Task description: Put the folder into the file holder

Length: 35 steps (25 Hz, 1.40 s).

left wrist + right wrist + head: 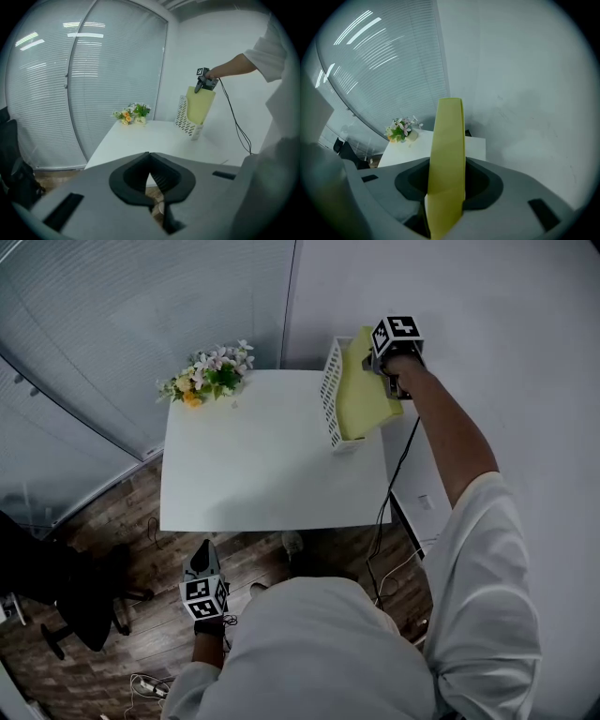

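Here the right gripper (382, 371) is clamping the top of the yellow folder (361, 390), whose lower end is sitting inside the white file holder (330, 390) at the table's (253, 465) far right corner. The left gripper (201, 551) is hanging off the table's near edge, jaws pressed together, empty.

- Table (262, 465) in the middle, with a wall (506, 324) along its right side.
- Flowers (208, 373) on its far left corner.
- Holder (330, 390) on its far right edge, with the folder (361, 395) standing in it (top end between the jaws of the right gripper (386, 371), above).
- Left gripper (201, 554) off the table's near edge, over the floor (122, 521).
- Chair (66, 601) near left, on the floor.
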Each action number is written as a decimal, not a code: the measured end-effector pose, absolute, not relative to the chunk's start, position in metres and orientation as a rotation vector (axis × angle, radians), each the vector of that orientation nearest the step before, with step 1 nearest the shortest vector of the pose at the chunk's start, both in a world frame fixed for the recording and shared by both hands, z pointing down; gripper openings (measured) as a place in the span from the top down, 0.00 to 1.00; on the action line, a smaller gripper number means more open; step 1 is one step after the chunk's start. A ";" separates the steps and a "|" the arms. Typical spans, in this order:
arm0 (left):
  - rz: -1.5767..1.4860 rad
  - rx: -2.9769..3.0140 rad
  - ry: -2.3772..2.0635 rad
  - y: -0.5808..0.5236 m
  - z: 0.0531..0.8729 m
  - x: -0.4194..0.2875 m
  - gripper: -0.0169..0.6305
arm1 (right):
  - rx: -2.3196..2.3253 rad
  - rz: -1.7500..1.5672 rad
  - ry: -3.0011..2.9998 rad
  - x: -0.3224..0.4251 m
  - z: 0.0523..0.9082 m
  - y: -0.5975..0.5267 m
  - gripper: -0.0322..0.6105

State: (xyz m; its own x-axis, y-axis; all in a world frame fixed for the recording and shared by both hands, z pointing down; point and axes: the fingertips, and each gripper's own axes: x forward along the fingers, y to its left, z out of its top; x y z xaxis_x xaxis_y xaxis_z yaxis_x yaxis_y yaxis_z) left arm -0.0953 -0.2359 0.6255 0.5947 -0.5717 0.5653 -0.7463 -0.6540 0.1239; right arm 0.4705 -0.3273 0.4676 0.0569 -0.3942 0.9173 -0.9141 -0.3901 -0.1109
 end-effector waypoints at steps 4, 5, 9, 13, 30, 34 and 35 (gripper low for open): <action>0.712 2.475 -1.062 -0.247 0.626 -0.085 0.96 | 1.801 1.351 -1.289 0.477 0.488 -0.335 0.67; 0.715 2.474 -1.060 -0.250 0.626 -0.082 0.96 | 1.793 1.358 -1.286 0.478 0.492 -0.337 0.66; 0.723 2.469 -1.054 -0.255 0.628 -0.073 0.96 | 1.767 1.384 -1.276 0.480 0.509 -0.342 0.66; 0.728 2.463 -1.043 -0.260 0.631 -0.064 0.96 | 1.755 1.410 -1.265 0.480 0.523 -0.346 0.66; 0.738 2.457 -1.030 -0.259 0.636 -0.063 0.96 | 1.812 1.444 -1.391 0.472 0.518 -0.358 0.58; 0.728 2.473 -1.024 -0.255 0.632 -0.063 0.96 | 1.835 1.397 -1.448 0.468 0.496 -0.356 0.58; 0.726 2.479 -1.022 -0.254 0.630 -0.063 0.96 | 1.841 1.385 -1.460 0.467 0.491 -0.354 0.58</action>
